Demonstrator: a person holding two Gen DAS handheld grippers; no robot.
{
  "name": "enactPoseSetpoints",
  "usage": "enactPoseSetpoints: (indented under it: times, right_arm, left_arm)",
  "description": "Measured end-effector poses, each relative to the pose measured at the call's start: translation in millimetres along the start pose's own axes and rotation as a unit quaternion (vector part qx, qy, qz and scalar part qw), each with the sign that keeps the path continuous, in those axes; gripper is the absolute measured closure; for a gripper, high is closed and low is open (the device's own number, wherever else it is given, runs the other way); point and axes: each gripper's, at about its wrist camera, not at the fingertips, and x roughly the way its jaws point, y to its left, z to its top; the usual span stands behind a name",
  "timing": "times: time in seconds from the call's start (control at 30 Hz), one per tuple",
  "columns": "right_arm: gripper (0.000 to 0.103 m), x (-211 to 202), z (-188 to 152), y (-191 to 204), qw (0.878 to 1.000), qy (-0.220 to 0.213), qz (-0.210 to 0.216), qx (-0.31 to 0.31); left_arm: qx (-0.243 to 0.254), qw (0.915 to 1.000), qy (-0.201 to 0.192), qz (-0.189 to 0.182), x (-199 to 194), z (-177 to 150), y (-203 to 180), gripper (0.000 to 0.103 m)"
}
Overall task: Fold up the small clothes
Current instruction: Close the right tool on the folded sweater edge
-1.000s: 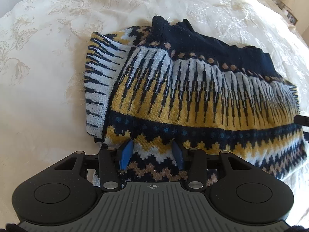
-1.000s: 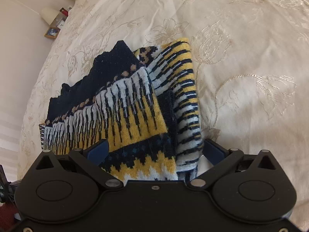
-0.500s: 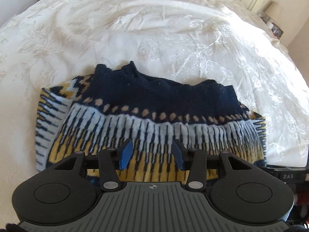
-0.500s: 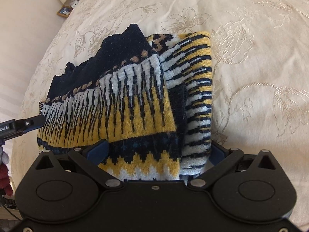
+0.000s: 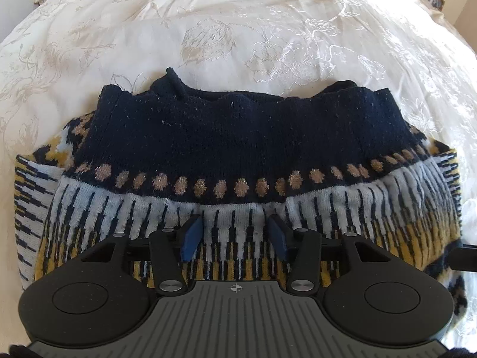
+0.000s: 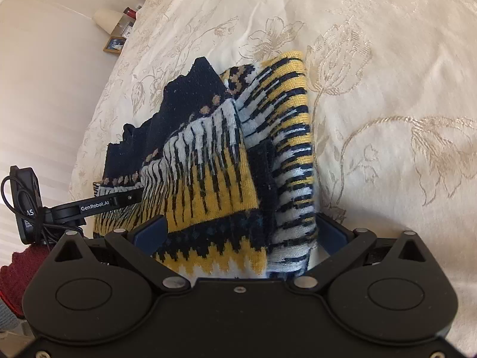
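Sweater (image 5: 238, 161) lies crosswise, navy band away; left jaws part-open above, right jaws wide around it.

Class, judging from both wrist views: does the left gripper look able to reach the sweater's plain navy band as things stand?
Probably yes. The left gripper hovers open over the sweater, and the navy band lies straight ahead with nothing between. The right gripper sits at the sweater's side.

Your right gripper (image 6: 238, 232) stands wide open around the folded sweater's (image 6: 214, 161) end on the bedspread (image 6: 387, 89).
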Motion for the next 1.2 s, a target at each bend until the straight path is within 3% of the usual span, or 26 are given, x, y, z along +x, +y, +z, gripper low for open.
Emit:
enactPoseSetpoints:
  times: [0.4,0.87,1.2]
  right_arm:
    - [0.0,12,16,-4,0.997,0.007,0.071,0.01]
    - [0.0,26,21,12,0.999,0.019,0.049,-0.003]
    - [0.0,25,24,5,0.997,0.027,0.07,0.012]
  left_arm:
    - [0.001,1.0,-0.009,0.004,0,0,-6,0.054]
    - [0.003,0.9999,0.007,0.012,2,4,-7,0.053]
    - [0.006,0.9998,0.012,0.014,3,6,-8,0.053]
